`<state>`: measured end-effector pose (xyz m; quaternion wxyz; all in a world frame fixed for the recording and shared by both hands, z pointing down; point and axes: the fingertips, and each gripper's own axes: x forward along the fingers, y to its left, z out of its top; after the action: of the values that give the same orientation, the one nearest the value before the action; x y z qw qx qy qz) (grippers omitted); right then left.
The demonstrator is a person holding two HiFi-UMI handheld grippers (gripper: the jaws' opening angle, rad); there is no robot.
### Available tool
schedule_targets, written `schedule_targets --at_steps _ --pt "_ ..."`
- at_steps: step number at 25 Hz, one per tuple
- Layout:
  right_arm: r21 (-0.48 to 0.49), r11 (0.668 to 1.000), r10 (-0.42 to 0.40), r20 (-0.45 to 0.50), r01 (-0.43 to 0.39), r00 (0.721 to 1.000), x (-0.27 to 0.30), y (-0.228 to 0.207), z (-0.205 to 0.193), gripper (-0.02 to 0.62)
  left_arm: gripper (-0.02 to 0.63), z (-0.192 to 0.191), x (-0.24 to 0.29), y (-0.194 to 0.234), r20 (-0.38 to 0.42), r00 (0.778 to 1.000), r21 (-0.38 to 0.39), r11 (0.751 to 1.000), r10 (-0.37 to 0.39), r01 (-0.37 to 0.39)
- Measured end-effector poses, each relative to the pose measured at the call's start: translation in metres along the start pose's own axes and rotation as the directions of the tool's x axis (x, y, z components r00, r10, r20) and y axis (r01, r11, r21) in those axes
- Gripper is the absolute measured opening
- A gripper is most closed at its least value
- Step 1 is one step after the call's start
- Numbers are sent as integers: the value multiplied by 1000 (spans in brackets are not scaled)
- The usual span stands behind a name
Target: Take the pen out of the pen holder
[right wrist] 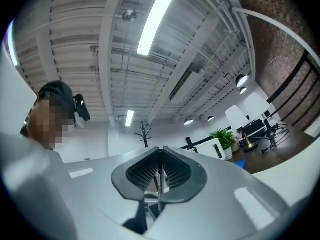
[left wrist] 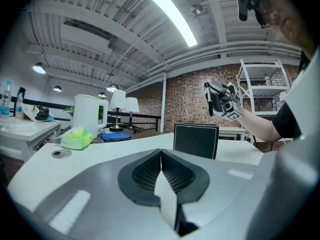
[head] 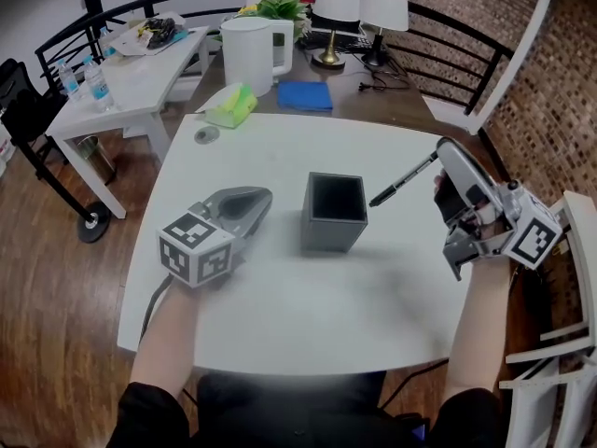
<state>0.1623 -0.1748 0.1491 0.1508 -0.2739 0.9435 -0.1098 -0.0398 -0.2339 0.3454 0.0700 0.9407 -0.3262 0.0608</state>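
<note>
The dark grey square pen holder (head: 334, 213) stands upright in the middle of the white table (head: 280, 315); it looks empty from above. My right gripper (head: 440, 161) is raised to the right of it, shut on a black pen (head: 401, 181) that slants down toward the holder, clear of its rim. The right gripper view shows the thin pen (right wrist: 160, 181) pinched between the pads. My left gripper (head: 256, 199) rests on the table left of the holder, shut with nothing in it. In the left gripper view the holder (left wrist: 195, 140) stands just ahead, with the right gripper (left wrist: 222, 100) up behind it.
A white jug (head: 250, 54), a blue notebook (head: 304, 95), a green-yellow pack (head: 231, 105) and a small round disc (head: 206, 135) lie at the far side. Two lamps (head: 337, 7) stand behind. A side table with bottles (head: 93, 82) is at the left, a white chair (head: 569, 343) at the right.
</note>
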Motion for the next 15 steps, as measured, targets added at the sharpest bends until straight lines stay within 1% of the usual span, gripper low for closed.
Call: schedule_targets --at_steps 2,4,5,7,9,10,11,13,15 --pt "71 997 6 -6 -5 1000 -16 -7 4 42 3 0 -1 1 0 1000 -1 1000 5 -5" --pt "190 981 40 -32 -33 999 -29 -16 -5 43 3 1 -1 1 0 1000 -1 1000 10 -10" --pt "259 965 63 -54 -47 997 -33 -21 -15 43 3 1 -1 2 0 1000 -1 1000 12 -12" --pt "390 919 103 -117 -50 988 -37 -31 -48 43 3 1 -1 2 0 1000 -3 1000 17 -17" --pt "483 876 116 -203 -4 972 -39 -43 -88 43 3 0 -1 2 -1 1000 -4 1000 22 -22" --pt "503 863 103 -257 42 961 -40 -51 -108 43 3 0 -1 2 -1 1000 -4 1000 24 -24" --pt "502 859 75 -317 100 945 -41 -60 -127 43 3 0 -1 2 -2 1000 -4 1000 25 -25" --pt "453 864 -5 -428 220 904 -41 -79 -156 43 3 0 -1 2 0 1000 -4 1000 26 -26" --pt "383 872 -81 -497 303 864 -37 -94 -172 49 3 0 -2 2 1 1000 -4 1000 28 -28"
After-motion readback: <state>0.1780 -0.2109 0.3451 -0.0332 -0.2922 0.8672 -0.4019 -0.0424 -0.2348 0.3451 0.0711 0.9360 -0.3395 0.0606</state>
